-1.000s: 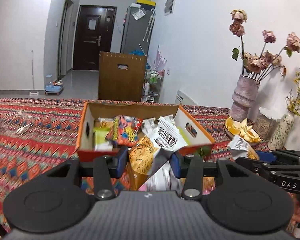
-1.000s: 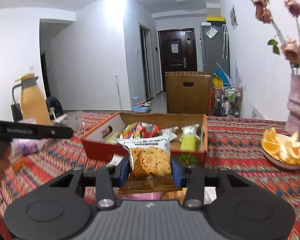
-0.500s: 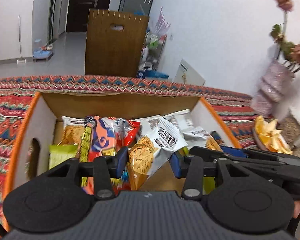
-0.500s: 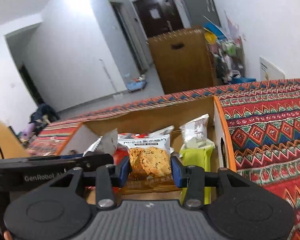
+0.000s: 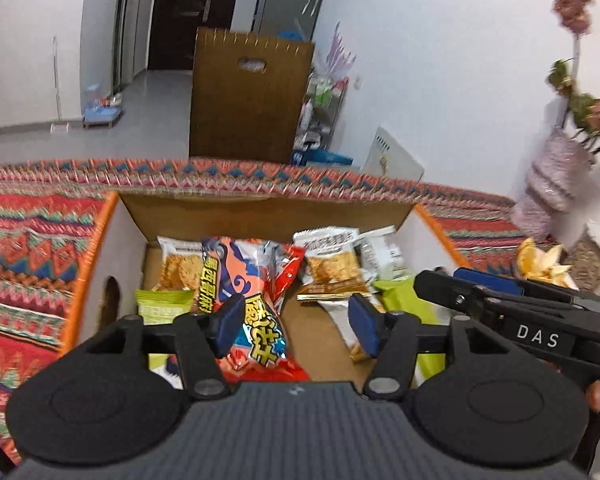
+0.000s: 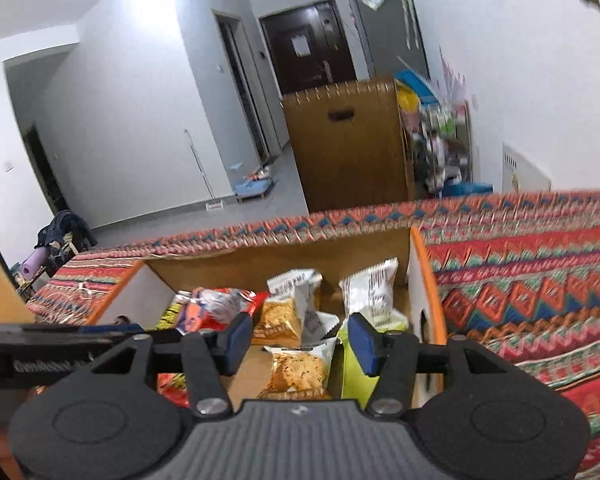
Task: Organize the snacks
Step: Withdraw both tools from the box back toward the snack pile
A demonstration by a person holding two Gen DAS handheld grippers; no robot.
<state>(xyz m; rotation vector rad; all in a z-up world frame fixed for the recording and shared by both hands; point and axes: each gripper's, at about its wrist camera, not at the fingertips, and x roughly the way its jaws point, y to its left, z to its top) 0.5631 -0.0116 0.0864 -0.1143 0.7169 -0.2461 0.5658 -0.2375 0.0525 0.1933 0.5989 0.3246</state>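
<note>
Cardboard: open brown box with orange rim (image 5: 87,264) on the zigzag-woven red cloth (image 5: 24,240), holding every snack seen. Large red-orange foil packet (image 5: 256,300) at 10 o'clock inside; biscuit packet in clear wrapper (image 6: 298,370) at 6 o'clock below the right gripper (image 6: 298,338). Left gripper (image 5: 296,326) and right alike: jaws just opened, released, pads touching nothing. Risk: withdrawing low, a pad could snag a wrapper and drag it out.
</note>
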